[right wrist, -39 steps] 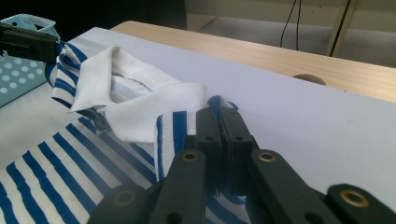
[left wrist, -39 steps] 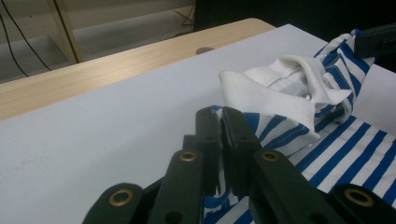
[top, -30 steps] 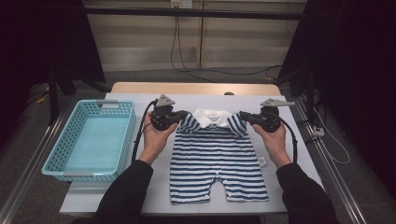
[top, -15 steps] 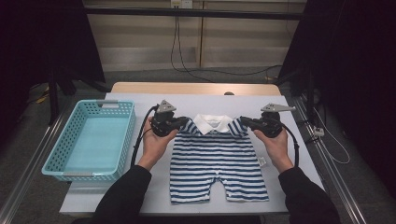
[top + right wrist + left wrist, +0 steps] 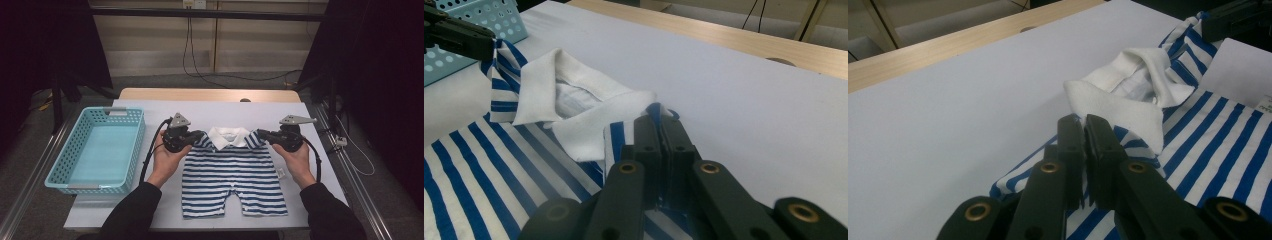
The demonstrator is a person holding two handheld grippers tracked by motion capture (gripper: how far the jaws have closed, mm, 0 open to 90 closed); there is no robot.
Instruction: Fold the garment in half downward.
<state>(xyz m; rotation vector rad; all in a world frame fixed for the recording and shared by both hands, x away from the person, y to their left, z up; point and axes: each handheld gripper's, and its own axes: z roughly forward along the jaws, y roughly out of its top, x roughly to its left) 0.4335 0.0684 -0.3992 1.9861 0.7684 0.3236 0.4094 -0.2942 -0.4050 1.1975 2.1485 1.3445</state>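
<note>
A blue-and-white striped baby romper [image 5: 227, 180] with a white collar [image 5: 228, 136] lies flat on the white table [image 5: 150, 112], legs toward the person. My left gripper [image 5: 198, 136] is shut on its left shoulder, and in the left gripper view the gripper [image 5: 1084, 125] pinches striped cloth beside the collar [image 5: 1120, 107]. My right gripper [image 5: 261, 134] is shut on the other shoulder; in the right gripper view the gripper [image 5: 658, 125] clamps the fabric edge by the collar [image 5: 574, 100]. The two grippers face each other across the neck opening.
A light blue plastic basket [image 5: 64, 185] stands on the table's left side, and its corner [image 5: 489, 15] lies behind the left gripper [image 5: 459, 37] in the right gripper view. Cables trail from both grippers. A wooden strip [image 5: 210, 94] borders the table's far edge.
Both grippers, still clamped on the shoulders, have shifted slightly toward the person. The romper's top now lies flatter on the table.
</note>
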